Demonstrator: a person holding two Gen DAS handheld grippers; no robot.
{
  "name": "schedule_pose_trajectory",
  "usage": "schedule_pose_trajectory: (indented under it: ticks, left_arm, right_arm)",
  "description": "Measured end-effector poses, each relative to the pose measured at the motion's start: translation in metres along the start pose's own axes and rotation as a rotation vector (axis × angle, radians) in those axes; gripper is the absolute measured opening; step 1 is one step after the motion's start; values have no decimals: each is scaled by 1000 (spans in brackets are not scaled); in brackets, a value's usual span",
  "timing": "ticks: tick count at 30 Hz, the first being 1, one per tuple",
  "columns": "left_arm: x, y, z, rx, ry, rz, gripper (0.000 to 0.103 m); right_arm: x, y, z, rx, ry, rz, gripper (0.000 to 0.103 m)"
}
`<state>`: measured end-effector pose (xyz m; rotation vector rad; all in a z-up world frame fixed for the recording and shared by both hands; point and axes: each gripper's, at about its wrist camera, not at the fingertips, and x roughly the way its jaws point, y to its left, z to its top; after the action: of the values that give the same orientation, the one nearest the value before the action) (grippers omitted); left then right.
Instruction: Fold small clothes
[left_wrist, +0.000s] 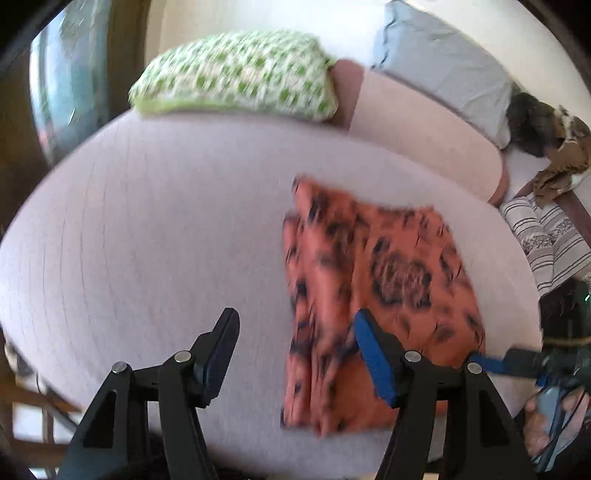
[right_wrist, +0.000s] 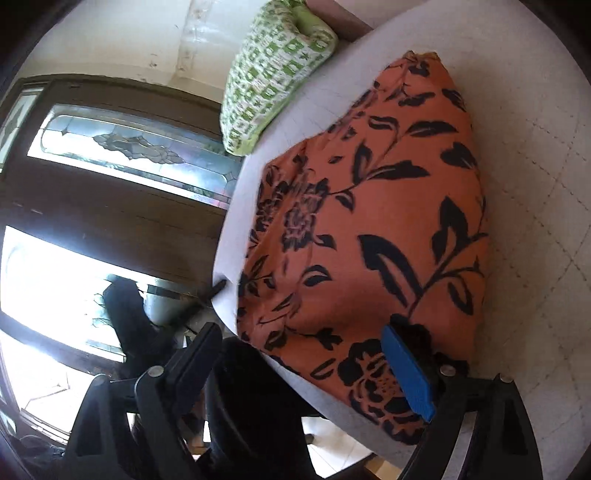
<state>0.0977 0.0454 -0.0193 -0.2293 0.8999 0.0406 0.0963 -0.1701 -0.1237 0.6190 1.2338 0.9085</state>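
**Two grippers off the cloth, fold half-done**

Both grippers are released, nothing between the jaws. The left gripper hangs over the near edge of the cloth; the right gripper sits at its near corner, one blue pad just above the fabric.

The cloth lies folded on the cushion, near the front edge, the pillow well behind.

Risks, my read:
- Thin, limp weave. A pinch could catch only the top layer and peel the fold open.
- The left side is bunched in loose pleats; a drag there would skew it.
- The cloth sits close to the cushion lip, so a pull toward us could slide it off.

Orange, black floral print, roughly rectangular. Cushion pale, finely textured, soft.
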Motion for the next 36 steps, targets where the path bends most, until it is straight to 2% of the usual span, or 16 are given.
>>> schedule_pose_trajectory:
  ticks: [2, 4, 5, 6, 10, 13, 15, 16, 18, 20, 22, 24, 28, 31, 33, 36]
  left_arm:
    - [21, 2, 11, 23, 24, 11, 66]
    - [61, 5, 10, 38, 137, 72, 67]
    - [70, 12, 7, 15, 151, 78, 68]
    - [70, 18, 5, -17, 135, 53, 70]
    - [54, 16, 10, -9, 84, 53, 71]
    - [37, 9, 19, -1, 28, -20, 71]
    - [36, 9, 29, -11, 10, -90, 71]
    - [42, 7, 34, -14, 18, -114, 71]
    - [56, 7, 39, -20, 58, -222, 72]
    - [69, 5, 40, -25, 99, -263, 72]
    - [93, 1, 40, -18, 154, -238, 72]
    - [99, -2, 34, -14, 177, -190, 71]
    - [65, -10, 40, 18, 43, -167, 72]
    - [62, -9, 61, 19, -17, -175, 72]
    - [78, -3, 78, 9, -20, -130, 72]
    - [96, 8, 92, 20, 20, -82, 71]
  right_arm:
    - [7, -8, 4, 34, -6, 19, 90]
    - [8, -11, 3, 44, -13, 29, 90]
    - [5, -11, 3, 46, -12, 32, 90]
    - [3, -8, 3, 46, -9, 30, 90]
    - [-15, 7, 7, -17, -21, 32, 90]
    - [-33, 12, 19, -43, -92, 32, 90]
    - [-44, 3, 32, -26, -143, -7, 90]
    - [-45, -5, 37, -2, -156, -32, 90]
    - [-44, -26, 49, 45, -163, -67, 90]
    - [-37, -40, 58, 81, -155, -103, 90]
    - [-28, -48, 65, 101, -143, -101, 90]
    - [-20, -49, 68, 107, -131, -129, 90]
    - [-30, -19, 64, -3, -189, -218, 90]
    - [-34, 22, 67, -137, -199, -210, 90]
    - [-22, 41, 66, -193, -147, -163, 90]
    - [13, 46, 56, -190, -25, -134, 90]
